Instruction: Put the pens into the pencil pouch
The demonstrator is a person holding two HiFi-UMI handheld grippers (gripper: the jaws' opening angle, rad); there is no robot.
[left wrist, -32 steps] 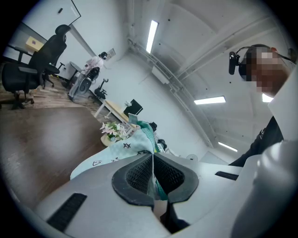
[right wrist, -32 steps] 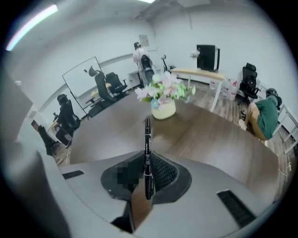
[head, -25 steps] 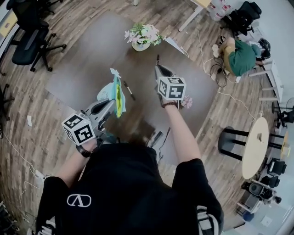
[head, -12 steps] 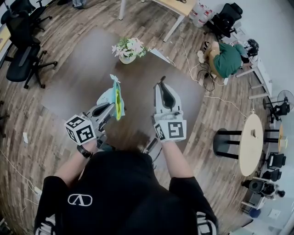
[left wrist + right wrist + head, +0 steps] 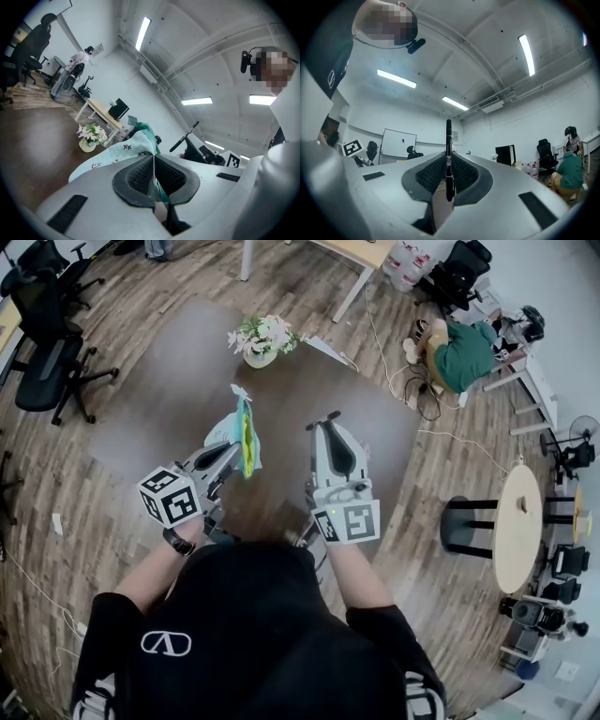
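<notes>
My right fingers [image 5: 429, 176] pinch the pen [image 5: 448, 154], likely light, stiff and slick, near 1 end, in the air beside the soft, floppy pouch [image 5: 123, 151] that my left fingers [image 5: 136, 180] clamp by its edge.

A black shirt [image 5: 253, 634] with a white logo [image 5: 166, 643] is worn. The left gripper [image 5: 239, 452] and right gripper [image 5: 323, 421] are coloured grey, with black-and-white cubes [image 5: 171, 495] behind the jaws.
</notes>
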